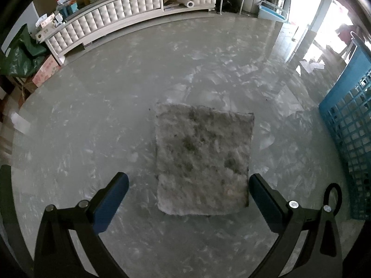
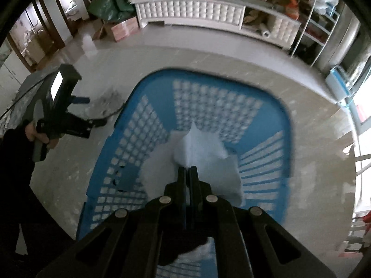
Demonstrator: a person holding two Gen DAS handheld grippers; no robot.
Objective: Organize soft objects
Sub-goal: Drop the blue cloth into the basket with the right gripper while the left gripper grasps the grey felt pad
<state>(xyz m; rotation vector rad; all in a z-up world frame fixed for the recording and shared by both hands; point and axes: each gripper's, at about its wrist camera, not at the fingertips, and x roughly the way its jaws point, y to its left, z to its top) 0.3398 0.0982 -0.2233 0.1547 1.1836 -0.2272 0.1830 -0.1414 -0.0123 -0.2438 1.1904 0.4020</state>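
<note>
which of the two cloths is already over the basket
The pale blue cloth, pinched in the shut right gripper above the blue basket. The grey fuzzy cloth lies flat on the table.

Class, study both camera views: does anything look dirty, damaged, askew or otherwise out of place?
One thing: the grey fluffy pad lying flat on the table shows dark blotches, as if soiled, and sits outside the blue basket. The white cloth pinched by the right gripper looks fine.

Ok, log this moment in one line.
left gripper: open above grey fuzzy square cloth | right gripper: shut on white cloth over blue lattice basket
</note>
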